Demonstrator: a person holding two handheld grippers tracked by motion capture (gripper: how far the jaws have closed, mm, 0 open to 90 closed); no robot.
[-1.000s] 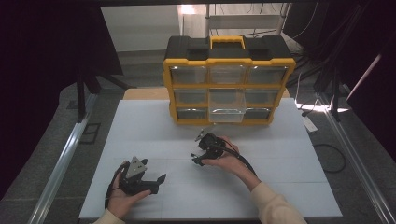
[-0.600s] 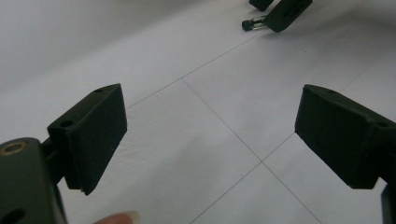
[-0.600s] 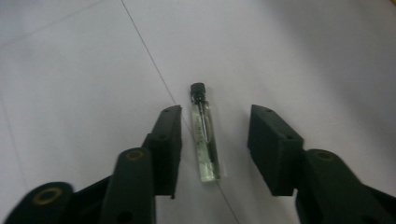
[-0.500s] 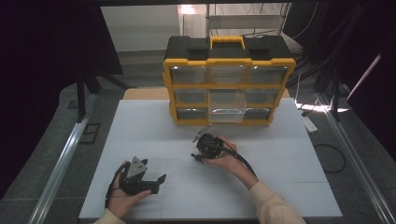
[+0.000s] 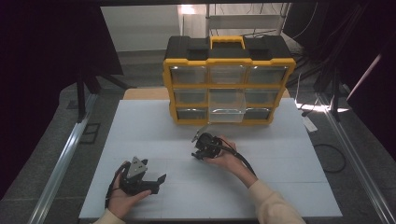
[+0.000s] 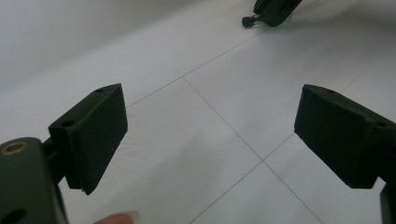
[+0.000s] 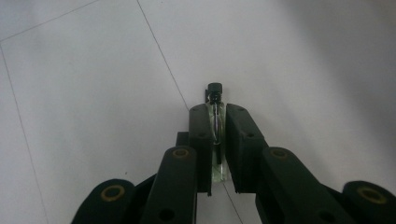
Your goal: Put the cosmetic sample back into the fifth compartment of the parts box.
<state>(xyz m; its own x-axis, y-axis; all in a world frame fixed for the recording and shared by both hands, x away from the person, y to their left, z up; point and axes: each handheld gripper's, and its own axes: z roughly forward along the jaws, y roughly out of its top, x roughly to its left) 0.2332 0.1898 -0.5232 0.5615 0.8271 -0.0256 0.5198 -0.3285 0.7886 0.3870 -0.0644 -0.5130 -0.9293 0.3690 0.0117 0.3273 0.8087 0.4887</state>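
Now small vial pinched between right gripper jaws.

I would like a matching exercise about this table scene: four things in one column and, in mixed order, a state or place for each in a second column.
Things:
1. small glass vial
2. left gripper
3. middle drawer of the yellow organizer
4. right gripper

States or places:
A. pulled out towards the person
B. jaws wide apart, nothing between them
C. clamped between two black jaws, black cap sticking out
D. jaws have just closed, low over the white table

Pairs: 1-C, 2-B, 3-A, 4-D
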